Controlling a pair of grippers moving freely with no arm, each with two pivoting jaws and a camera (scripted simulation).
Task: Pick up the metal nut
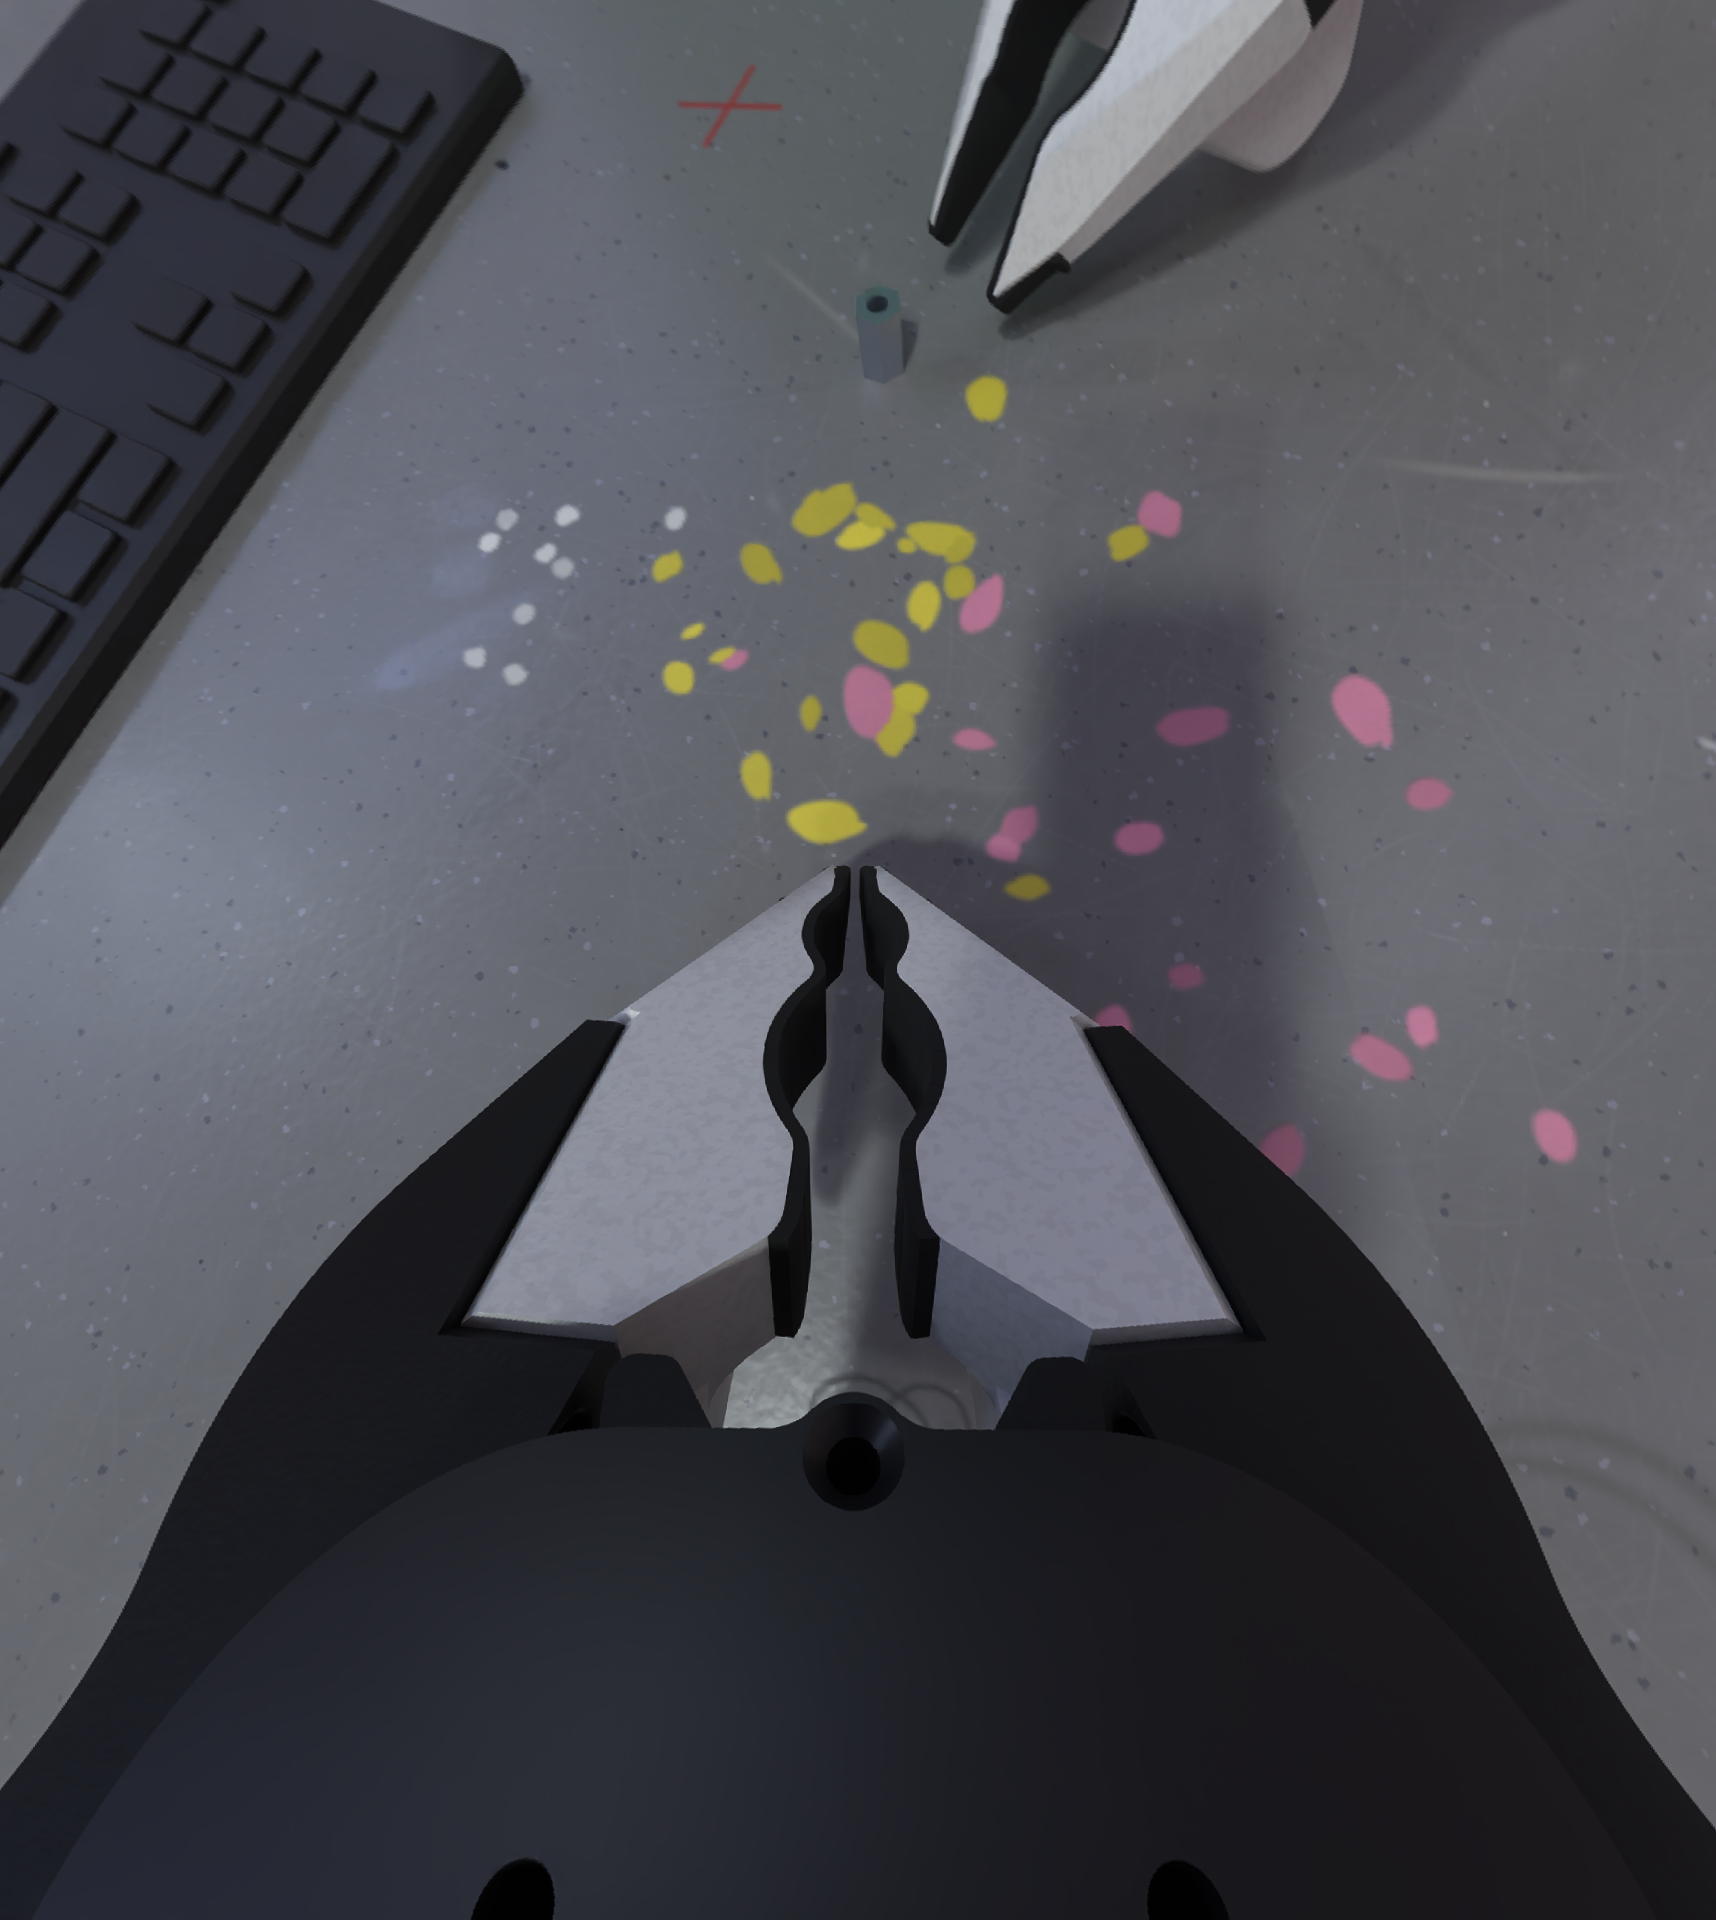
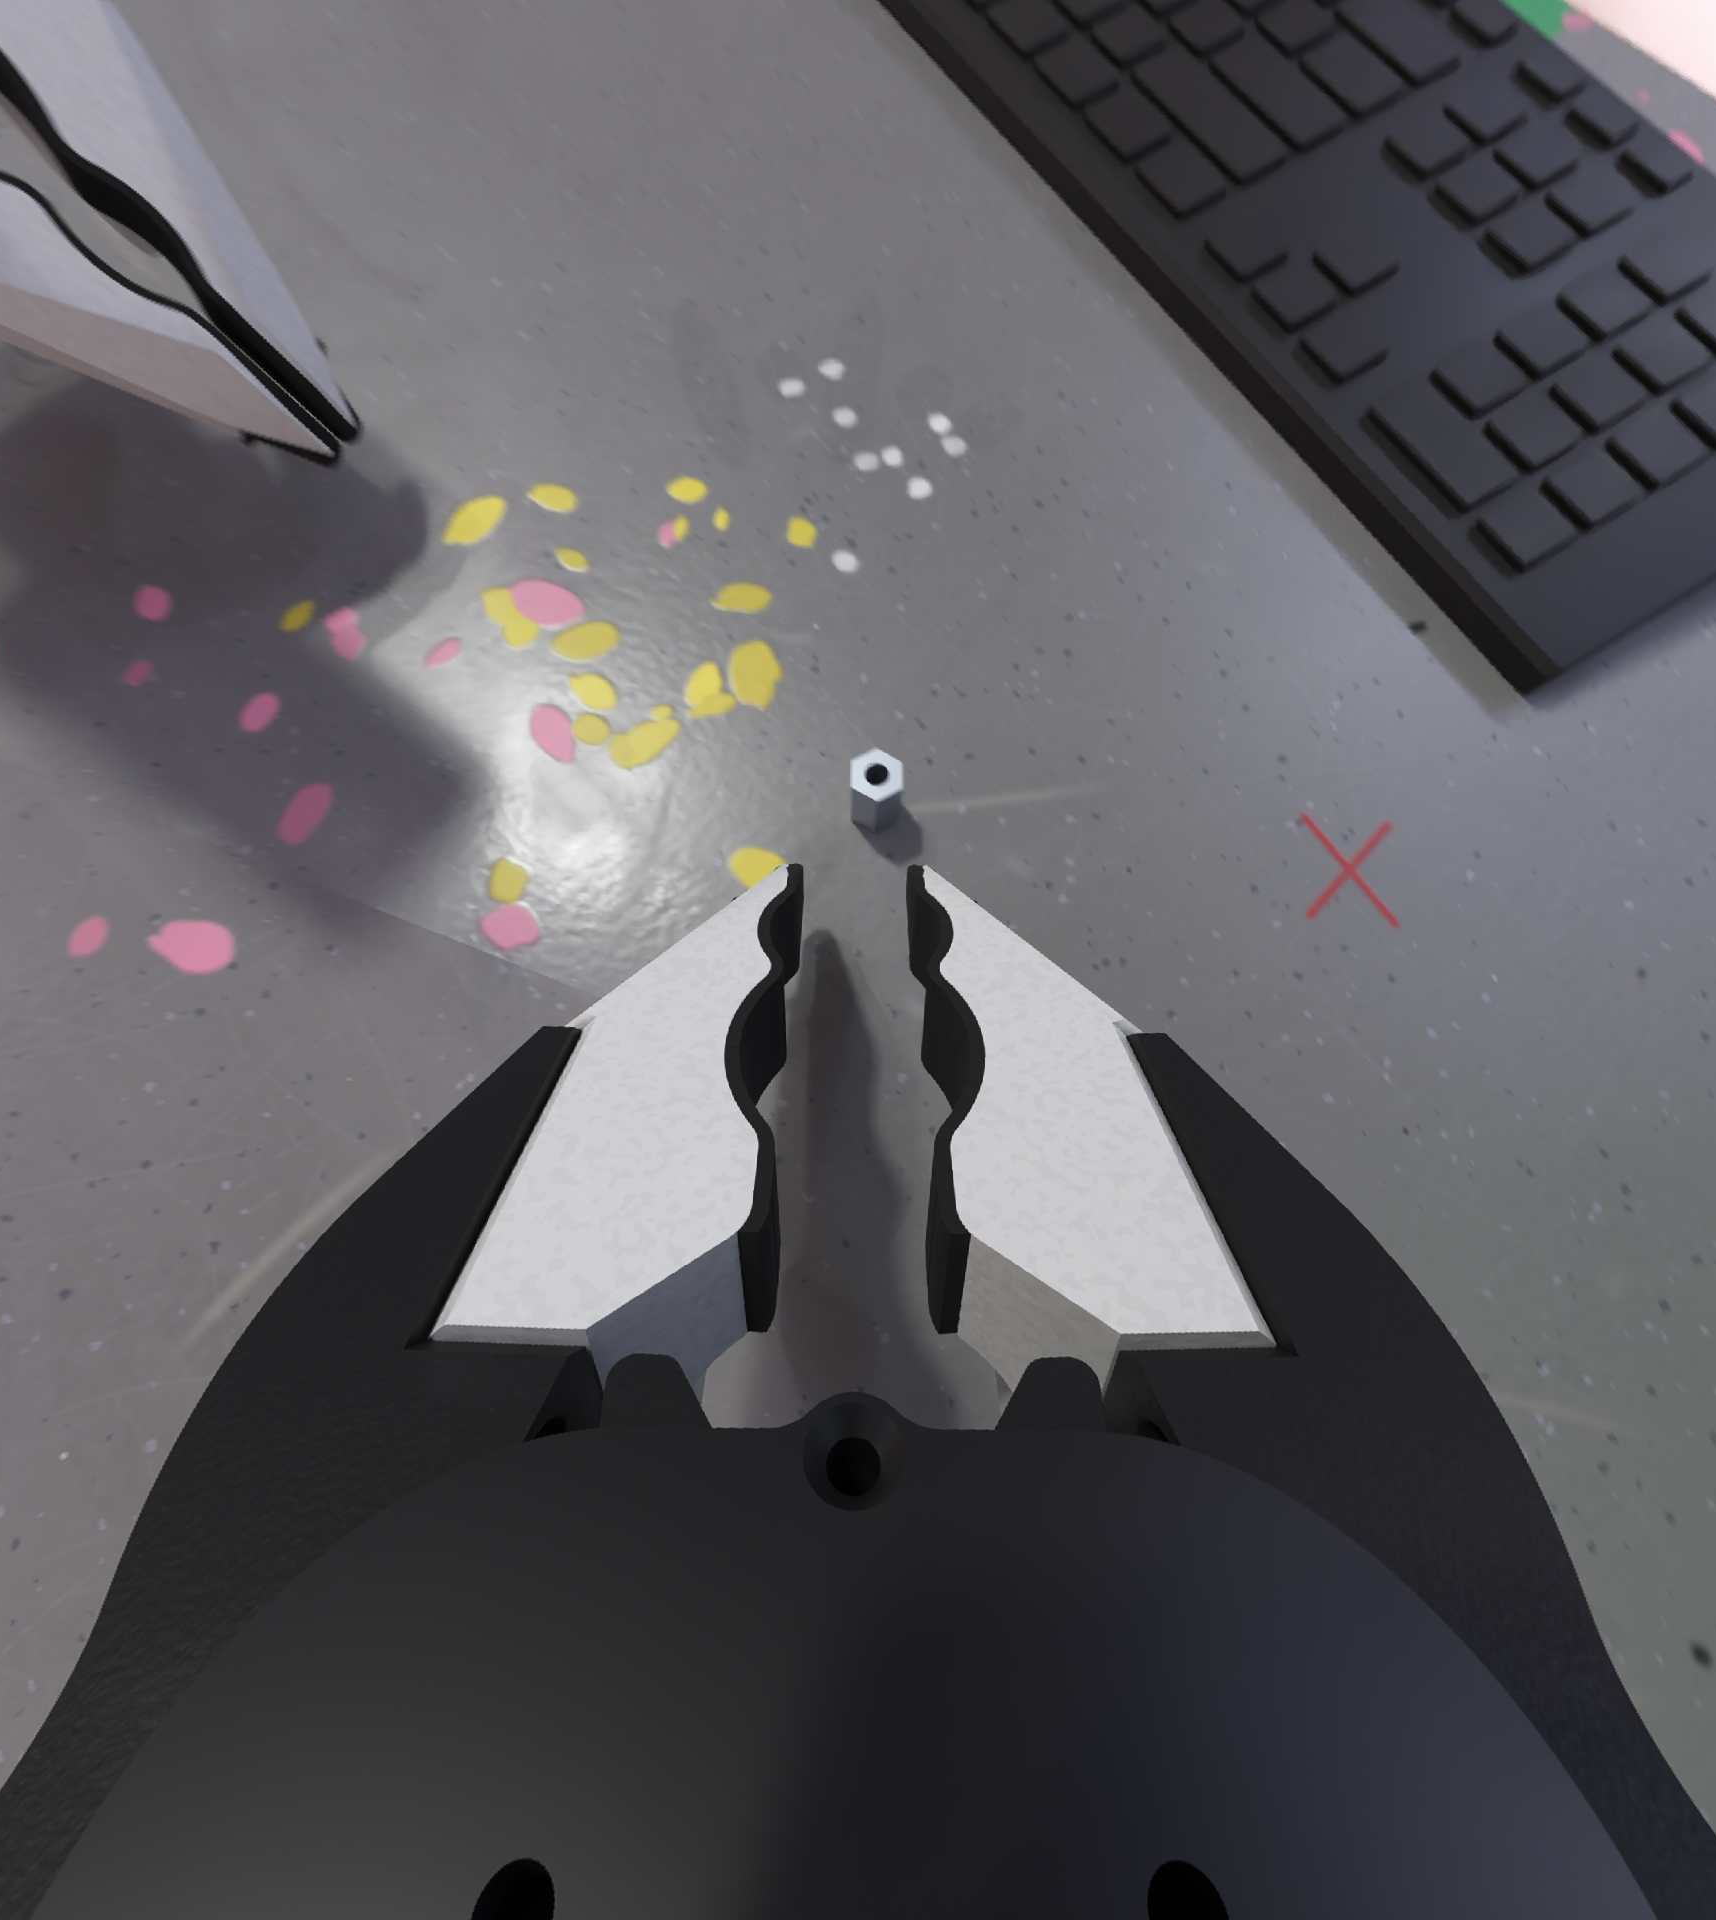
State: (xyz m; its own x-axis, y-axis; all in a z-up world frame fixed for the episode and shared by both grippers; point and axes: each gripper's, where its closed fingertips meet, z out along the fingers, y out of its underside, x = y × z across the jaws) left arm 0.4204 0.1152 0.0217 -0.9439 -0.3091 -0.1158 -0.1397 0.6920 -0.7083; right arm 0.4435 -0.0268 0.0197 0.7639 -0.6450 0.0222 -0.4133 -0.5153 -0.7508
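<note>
The metal nut (image 2: 876, 789) is a small tall grey hexagon with a hole on top. It stands upright on the grey table just ahead of my right gripper (image 2: 854, 878), which is open and empty. The nut also shows in the left wrist view (image 1: 879, 332), far ahead, close to the right gripper's fingertips (image 1: 1025, 286). My left gripper (image 1: 855, 875) is shut and empty over paint spots, well short of the nut. It also shows in the right wrist view (image 2: 340, 431) at the upper left.
A black keyboard (image 1: 106, 343) lies to the left in the left wrist view and at the upper right in the right wrist view (image 2: 1456, 291). A red cross mark (image 2: 1349, 871) is right of the nut. Yellow, pink and white paint spots (image 2: 625, 665) cover the table.
</note>
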